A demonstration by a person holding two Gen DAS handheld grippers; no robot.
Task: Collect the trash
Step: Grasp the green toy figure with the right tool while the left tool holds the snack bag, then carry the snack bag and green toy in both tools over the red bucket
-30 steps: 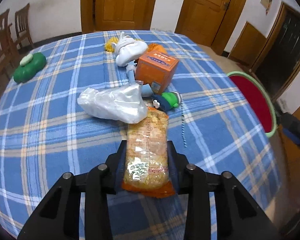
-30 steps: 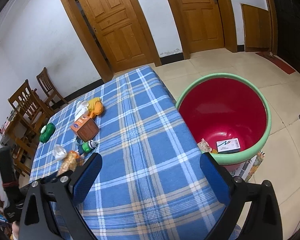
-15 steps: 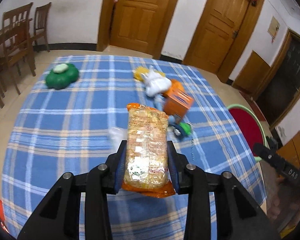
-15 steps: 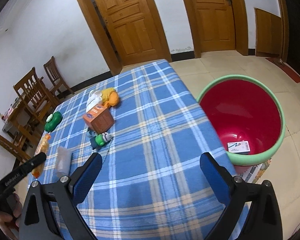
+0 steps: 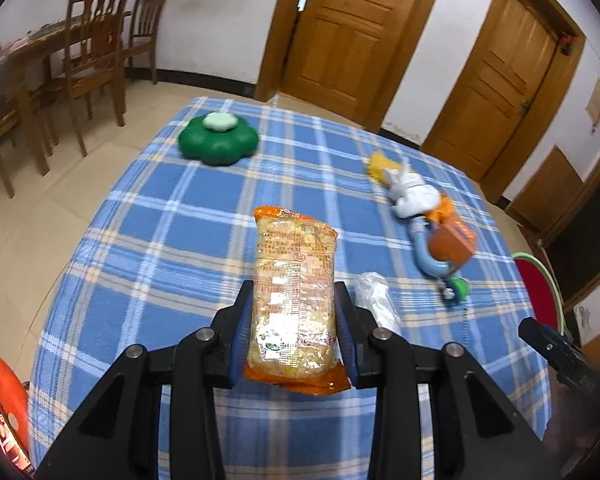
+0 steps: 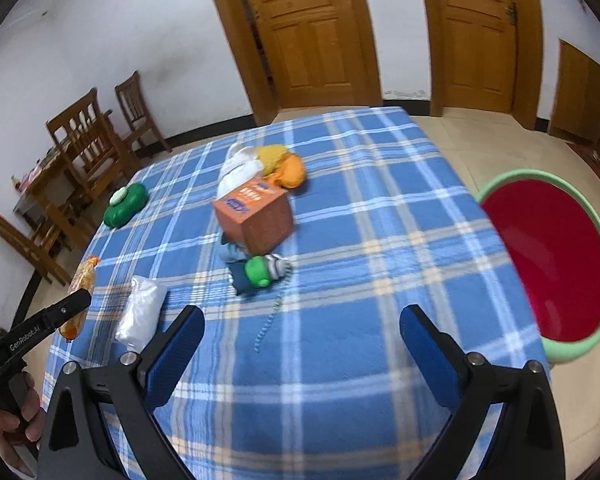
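Moved since a second ago: snack pack point(image 5: 294, 300), then low over the cloth with its far end at the clear bag point(image 5: 374, 304), now lifted clear of it; the bag now lies just right of the left tongs point(image 5: 294, 332), flat on the cloth point(image 5: 188, 240)

Left tongs: closed on the snack pack, blue pads pressing both long sides near its lower end; pack points away from the tongs, orange seal at top and bottom, held above the cloth

Right tongs point(image 6: 302, 356): jaws wide apart, nothing between them, over the near edge of the cloth

Ahead of the right tongs: green toy point(image 6: 260, 272) with a bead chain trailing toward the tongs; orange box point(image 6: 254, 216) just beyond it; white and yellow plush point(image 6: 260, 160) farther on, touching the box

Left of the right tongs: clear bag, beside the left finger; the left tongs with the pack beyond that, a hand on the grip

Right of the right tongs: red bin point(image 6: 552, 264) with green rim, off the table, on the floor

Far left of both tongs: green flower-shaped case point(image 5: 218, 140), well apart from the rest
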